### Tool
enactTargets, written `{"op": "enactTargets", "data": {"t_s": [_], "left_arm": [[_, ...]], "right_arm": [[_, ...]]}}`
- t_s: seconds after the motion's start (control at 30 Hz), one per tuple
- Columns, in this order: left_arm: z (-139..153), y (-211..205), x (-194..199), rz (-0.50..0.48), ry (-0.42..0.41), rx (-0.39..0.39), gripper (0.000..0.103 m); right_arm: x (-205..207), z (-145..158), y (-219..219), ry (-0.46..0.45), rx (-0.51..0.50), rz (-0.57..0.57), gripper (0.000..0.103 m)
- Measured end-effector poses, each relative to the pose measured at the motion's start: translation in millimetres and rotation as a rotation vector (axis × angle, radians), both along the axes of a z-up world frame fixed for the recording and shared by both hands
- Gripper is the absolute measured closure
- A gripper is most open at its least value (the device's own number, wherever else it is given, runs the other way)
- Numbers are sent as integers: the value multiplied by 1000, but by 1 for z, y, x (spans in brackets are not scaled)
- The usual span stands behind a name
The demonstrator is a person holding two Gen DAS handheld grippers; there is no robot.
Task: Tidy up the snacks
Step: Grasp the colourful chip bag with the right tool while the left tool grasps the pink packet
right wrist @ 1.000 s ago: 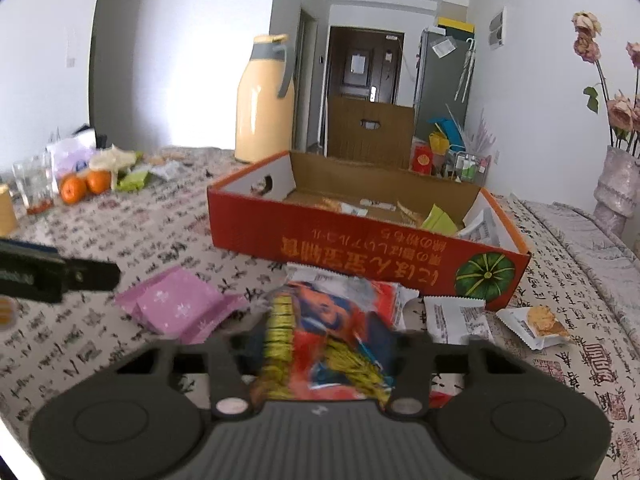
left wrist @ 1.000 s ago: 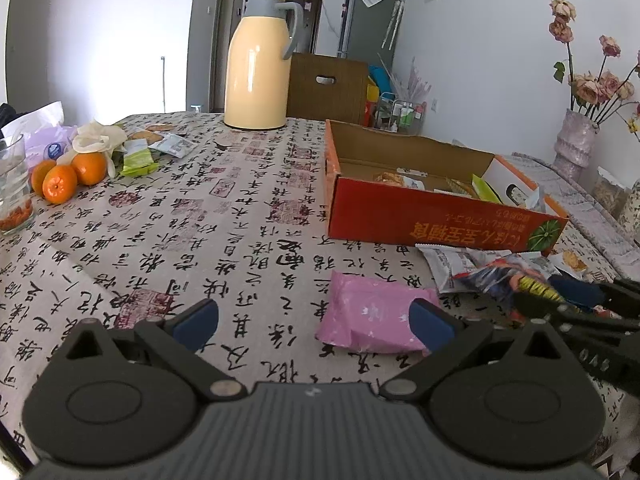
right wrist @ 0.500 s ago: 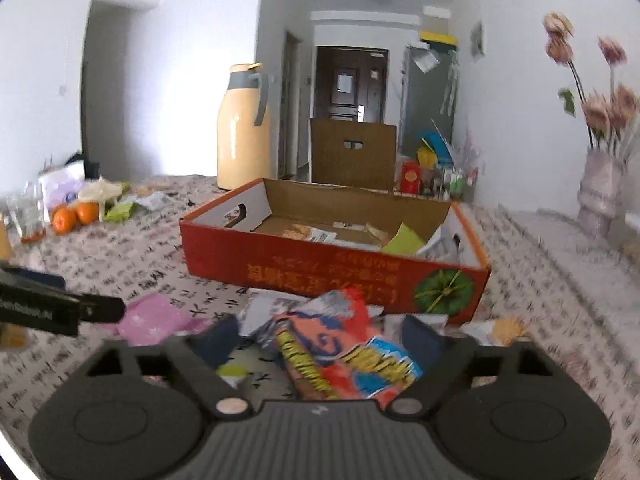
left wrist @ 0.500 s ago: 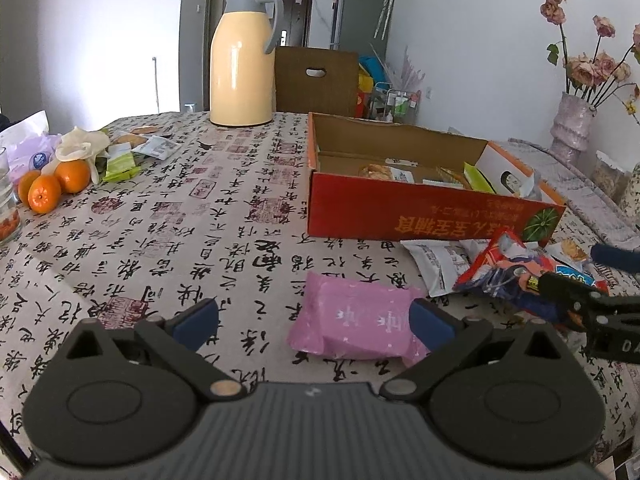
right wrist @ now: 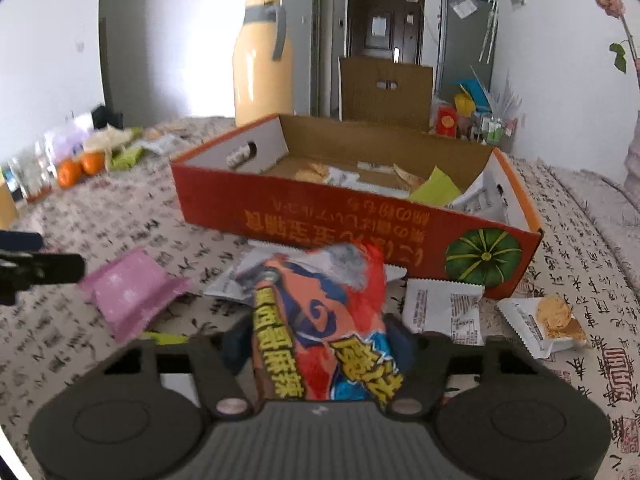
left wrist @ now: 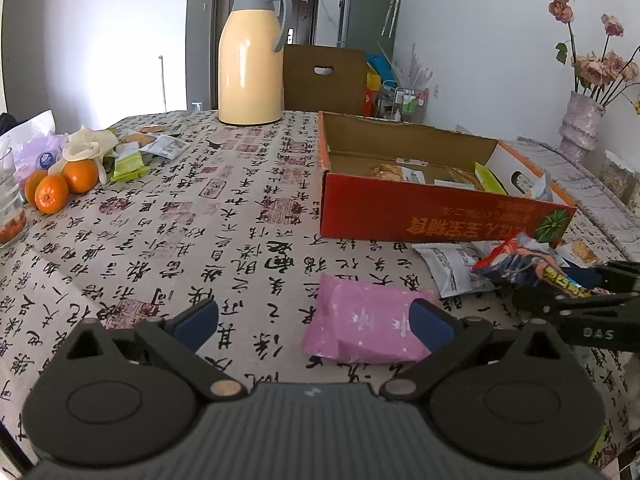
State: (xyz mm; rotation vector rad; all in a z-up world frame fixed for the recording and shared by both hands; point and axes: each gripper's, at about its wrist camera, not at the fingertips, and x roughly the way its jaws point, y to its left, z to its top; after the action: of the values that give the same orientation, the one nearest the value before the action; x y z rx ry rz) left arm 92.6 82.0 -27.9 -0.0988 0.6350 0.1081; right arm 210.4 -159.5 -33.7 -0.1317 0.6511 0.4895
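While your right gripper (right wrist: 316, 354) pinches the red packet (right wrist: 324, 320) by its lower end, just short of the box (right wrist: 352, 220), the floppy top may snag the near wall and slip free. Your left gripper (left wrist: 316, 318) gapes wide and empty over the pink packet (left wrist: 366, 326), also short of the box.

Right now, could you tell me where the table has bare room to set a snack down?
Bare tablecloth runs between the oranges and the red box, up to the thermos. It is crowded right of the pink packet, before the box, where white packets lie.
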Motion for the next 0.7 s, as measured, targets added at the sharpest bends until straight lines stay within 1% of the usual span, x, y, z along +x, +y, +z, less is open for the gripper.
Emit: {"op": "enactTargets", "data": {"t_s": [0.1,0.17,0.33,0.43,0.63,0.7], "left_arm": [[-1,-2,5,-9,10,-2,0],[-3,-5,9,-22,21,-8,0],[-7,-16,22,-61,62,-13,0],[-10,-24,32,-76,94,-9,0],[-16,-34,47,-54,144,-12,0],[-19,-39,50,-52,158,4,0]], "right_arm": [[-9,4,-4,-38,25,-11,47],[-16,7,-8,-60,45,-23,53],[-28,17,-19,-127,97,-67,54],[-33,20,-24,-162,108,-98,54],[-36,21,-41,-187,144,-143,54],[-34,19,-48,-185,155,-162,54]]}}
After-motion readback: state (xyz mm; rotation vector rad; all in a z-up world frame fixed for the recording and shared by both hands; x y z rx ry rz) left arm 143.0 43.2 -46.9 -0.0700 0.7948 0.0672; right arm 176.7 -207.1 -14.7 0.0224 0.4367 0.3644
